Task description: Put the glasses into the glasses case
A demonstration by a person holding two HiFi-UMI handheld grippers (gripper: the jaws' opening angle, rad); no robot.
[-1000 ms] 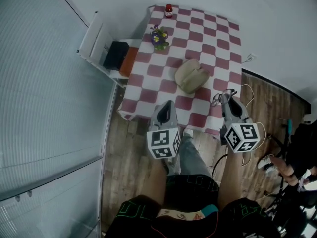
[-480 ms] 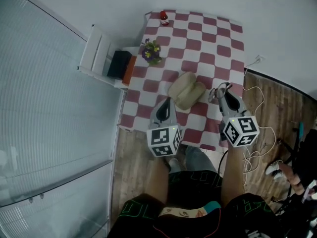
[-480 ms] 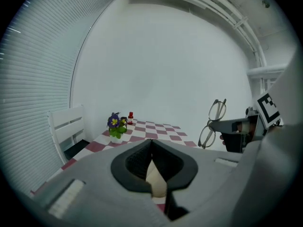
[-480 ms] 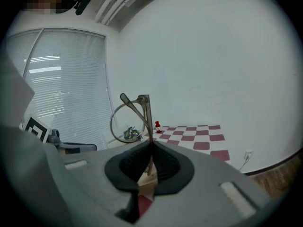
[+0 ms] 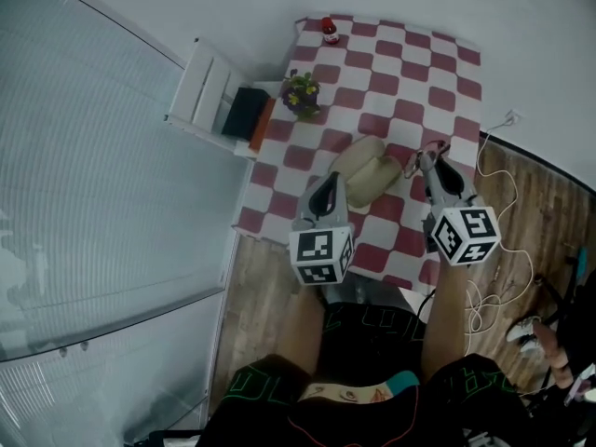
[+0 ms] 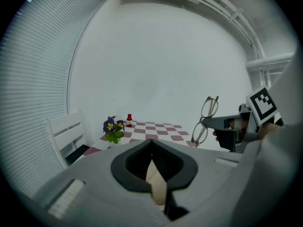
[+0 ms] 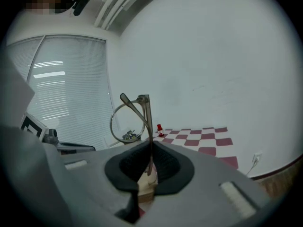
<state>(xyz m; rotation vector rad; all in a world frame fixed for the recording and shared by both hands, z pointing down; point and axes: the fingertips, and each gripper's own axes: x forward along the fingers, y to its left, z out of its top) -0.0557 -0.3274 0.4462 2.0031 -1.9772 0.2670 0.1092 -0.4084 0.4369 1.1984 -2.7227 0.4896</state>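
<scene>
Two grippers held low in front of the person's knees, over the near edge of the table [image 5: 400, 73].

Left gripper [image 5: 328, 192]: jaws clenched, tips meeting, nothing gripped. In its own view a strip of beige shows through the gap behind the tips. From above, it sits just at the near left side of the glasses case [image 5: 365, 170].

Right gripper [image 5: 426, 156]: jaws clamped on the glasses [image 5: 413, 163], pinching one thin side arm. The frame stands upright above the jaws in the right gripper view, with one round lens off to the left. The left gripper view shows both lenses stacked one over the other, sticking out past the gripper's nose.

Glasses case: beige, lying open on the red-and-white checked cloth, two halves side by side. From above, the glasses are just beside its right end. Contact with the case or cloth cannot be told.

Mid table, left edge: small pot of purple and yellow flowers [image 5: 301, 93], well apart from the case.

Far left corner of the table: small red bottle [image 5: 329, 31], upright.

Left of the table: white slatted chair [image 5: 209, 96] against the blinds, with something dark on its seat.

Right of the table: white cable [image 5: 489, 287] looped on the wooden floor [image 5: 270, 287]. White wall behind.
</scene>
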